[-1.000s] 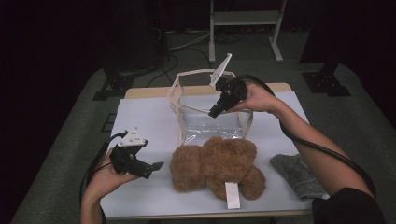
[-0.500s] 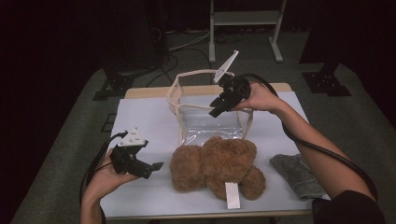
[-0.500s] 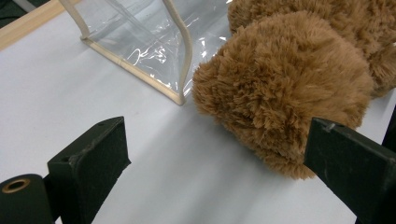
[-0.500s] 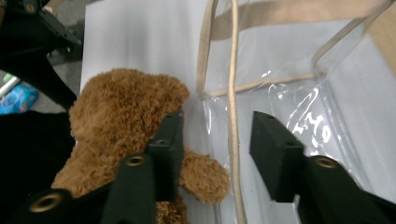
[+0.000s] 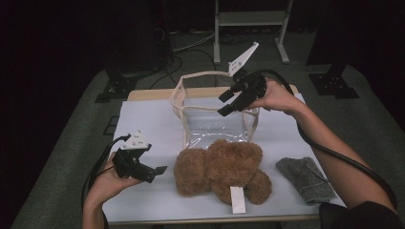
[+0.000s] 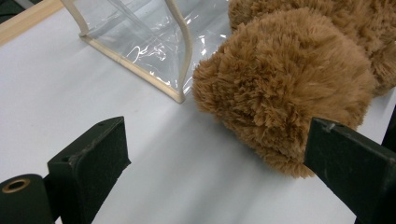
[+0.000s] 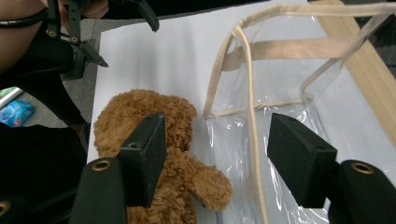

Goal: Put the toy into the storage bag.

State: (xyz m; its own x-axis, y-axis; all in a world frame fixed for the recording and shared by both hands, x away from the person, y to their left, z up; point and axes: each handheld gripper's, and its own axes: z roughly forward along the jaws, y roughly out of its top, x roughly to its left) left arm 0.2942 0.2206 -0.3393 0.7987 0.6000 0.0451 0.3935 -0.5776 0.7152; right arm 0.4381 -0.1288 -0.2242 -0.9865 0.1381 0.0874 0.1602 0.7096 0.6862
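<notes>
The white table (image 5: 143, 119) stands in a dark room. On it a clear bag (image 5: 215, 119) stands open, with the teddy bear (image 5: 224, 167) touching its front. The right gripper (image 5: 228, 102) has just been opening above the bag's rim, with nothing between its jaws. The left gripper (image 5: 160, 170) waits open beside the bear. I think the bag is light, floppy and slippery, so its stitched edge is the best place to hold.

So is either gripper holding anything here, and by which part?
Nothing is held. The right gripper, jaws just opened, hovers over the clear plastic bag with beige trim; the left gripper is open beside the brown plush teddy bear.

Black claws (image 5: 228, 102), grey plates, black cables
</notes>
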